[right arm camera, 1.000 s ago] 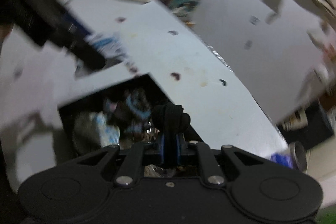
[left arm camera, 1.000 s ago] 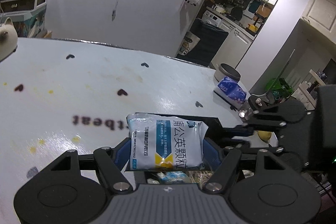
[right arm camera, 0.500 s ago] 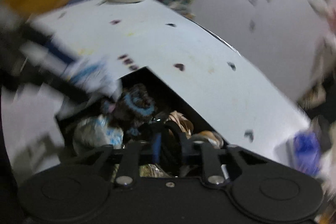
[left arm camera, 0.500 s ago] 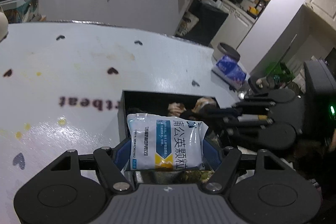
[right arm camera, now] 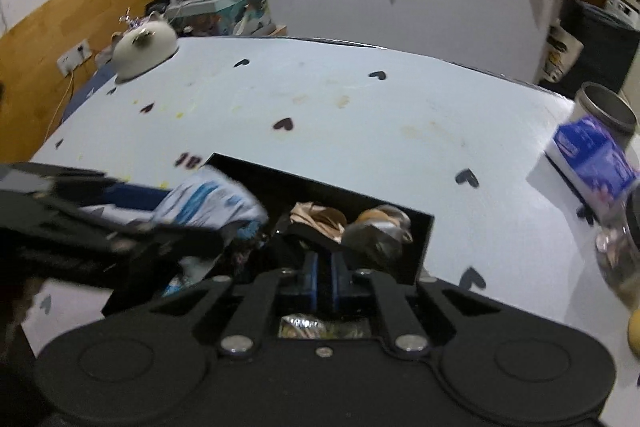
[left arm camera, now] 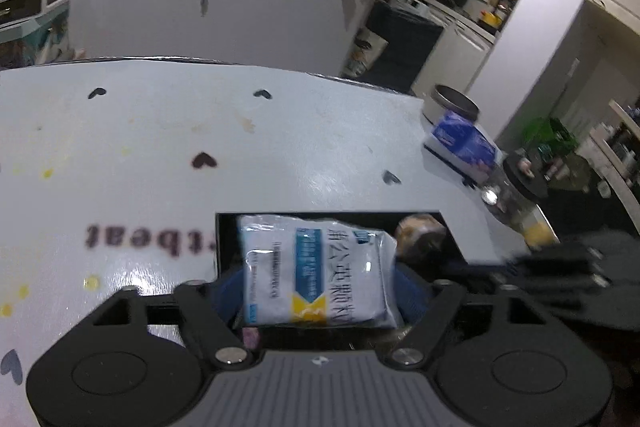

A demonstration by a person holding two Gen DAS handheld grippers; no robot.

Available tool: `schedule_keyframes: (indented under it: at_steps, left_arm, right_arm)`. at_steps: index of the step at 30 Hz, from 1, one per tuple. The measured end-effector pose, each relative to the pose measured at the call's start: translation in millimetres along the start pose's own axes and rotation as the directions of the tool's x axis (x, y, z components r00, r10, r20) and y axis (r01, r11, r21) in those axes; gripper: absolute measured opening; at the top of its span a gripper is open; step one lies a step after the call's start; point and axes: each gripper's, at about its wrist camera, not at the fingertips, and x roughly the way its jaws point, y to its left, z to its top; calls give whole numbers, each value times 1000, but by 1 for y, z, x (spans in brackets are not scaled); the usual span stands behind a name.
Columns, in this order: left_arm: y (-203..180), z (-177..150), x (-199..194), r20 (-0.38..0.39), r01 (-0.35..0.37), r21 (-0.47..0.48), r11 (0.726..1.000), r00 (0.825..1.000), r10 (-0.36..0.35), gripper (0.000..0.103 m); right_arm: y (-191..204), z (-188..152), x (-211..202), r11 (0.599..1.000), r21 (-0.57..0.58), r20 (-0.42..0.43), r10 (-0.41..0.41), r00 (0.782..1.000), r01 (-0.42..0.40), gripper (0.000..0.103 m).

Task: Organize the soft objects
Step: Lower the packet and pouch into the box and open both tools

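The left tongs (left arm camera: 320,291) hold a white-and-blue pouch (left arm camera: 318,273) over the black bin (right arm camera: 424,227), hiding much of what lies inside. The blurred right tongs (right arm camera: 325,277) are nearly closed; whether they pinch the dark cloth (right arm camera: 296,247) I cannot tell. On the surface (right arm camera: 360,131) to the right stand a tissue pack (right arm camera: 592,155) and a tin (right arm camera: 608,107).

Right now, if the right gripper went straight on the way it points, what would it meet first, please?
Probably the black cloth at the right gripper tips, lying atop the black open bin of soft items; depth is unclear.
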Motion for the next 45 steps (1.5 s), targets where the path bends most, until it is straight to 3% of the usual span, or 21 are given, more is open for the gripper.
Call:
schedule_keyframes:
  at_steps: [4, 7, 9, 12, 16, 20, 28, 34, 37, 39, 45]
  left_arm:
    - [-1, 0, -2, 0, 9, -17, 1000, 1000, -9, 97]
    - [-2, -3, -10, 8, 23, -13, 1000, 1000, -23, 81]
    - [-3, -3, -14, 8, 16, -3, 1000, 1000, -16, 63]
    - [-4, -2, -9, -20, 23, 10, 1000, 1000, -23, 50]
    - [-9, -4, 9, -87, 3, 76, 997, 996, 3, 42]
    - [-8, -5, 11, -81, 10, 94, 996, 997, -2, 41]
    - [-7, 1, -24, -16, 37, 82, 996, 999, -36, 57]
    - [-4, -4, -64, 49, 29, 79, 996, 998, -33, 78]
    - [3, -8, -85, 75, 12, 66, 998, 997, -17, 93]
    - [9, -12, -99, 90, -5, 60, 998, 996, 0, 100]
    - [25, -26, -137, 119, -38, 49, 998, 992, 32, 103]
  right_arm:
    - [-3, -7, -11, 999, 49, 10, 6, 1000, -6, 8]
    - [-6, -11, -19, 996, 86, 24, 17, 1000, -19, 9]
    - [-8, -13, -22, 993, 114, 32, 26, 999, -30, 9]
    - [-9, -15, -26, 990, 134, 44, 29, 999, -35, 9]
    - [-7, -16, -27, 989, 144, 45, 38, 998, -44, 9]
    - [-3, -17, -27, 989, 143, 39, 44, 998, -49, 9]
    - [2, -19, -38, 983, 179, 77, 10, 997, -24, 9]
    - [13, -20, -58, 976, 218, 149, -48, 988, 14, 13]
    - [22, -22, -69, 971, 235, 176, -89, 980, 45, 19]
    - [30, -24, -75, 967, 244, 192, -128, 973, 79, 29]
    - [57, -33, -96, 959, 257, 237, -181, 954, 118, 47]
